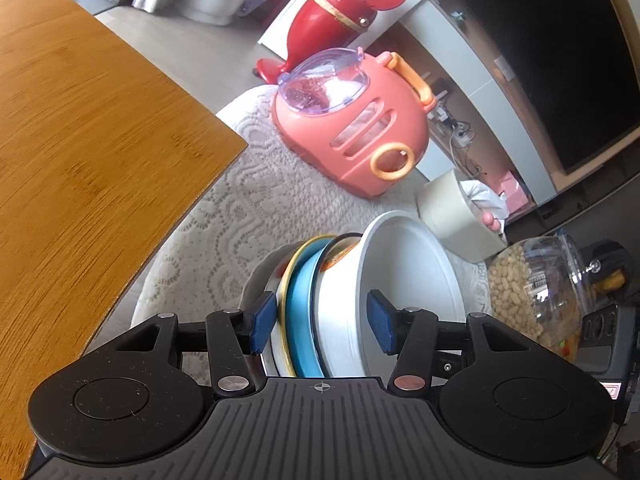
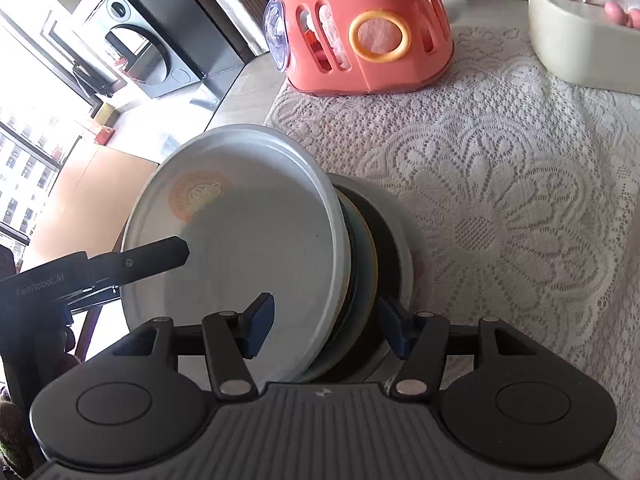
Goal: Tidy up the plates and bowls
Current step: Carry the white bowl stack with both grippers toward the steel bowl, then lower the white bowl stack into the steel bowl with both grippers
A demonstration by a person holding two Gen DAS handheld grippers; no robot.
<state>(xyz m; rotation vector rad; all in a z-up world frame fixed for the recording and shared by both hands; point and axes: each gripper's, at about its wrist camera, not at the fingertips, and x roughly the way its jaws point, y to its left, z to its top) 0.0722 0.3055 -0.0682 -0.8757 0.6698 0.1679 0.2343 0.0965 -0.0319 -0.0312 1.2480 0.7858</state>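
Holding a stack of plates and bowls (image 2: 360, 248) tipped up on its edge, just over the lace cloth (image 2: 500, 200). Pinching it with the left gripper (image 1: 322, 322): one pad on the back of the last plate, the other inside the big white bowl (image 1: 408, 272) in front. Same with the right gripper (image 2: 326, 326), squeezing from the other side, one pad in the bowl, one behind the stack. Hard to tell how tight, though; looks like a real squeeze, maybe only a light one.

Could go wrong fast. Slippery dishes, standing sideways, held up only by a squeeze. Could slide out, like the blue plate (image 1: 302, 320) in the middle, then fall and crack. Could happen if either hand lets go a little or pulls a different way. Also not far from the peanut jar (image 1: 520, 292), so could knock it over on a swing. Better to move both hands together, slowly.
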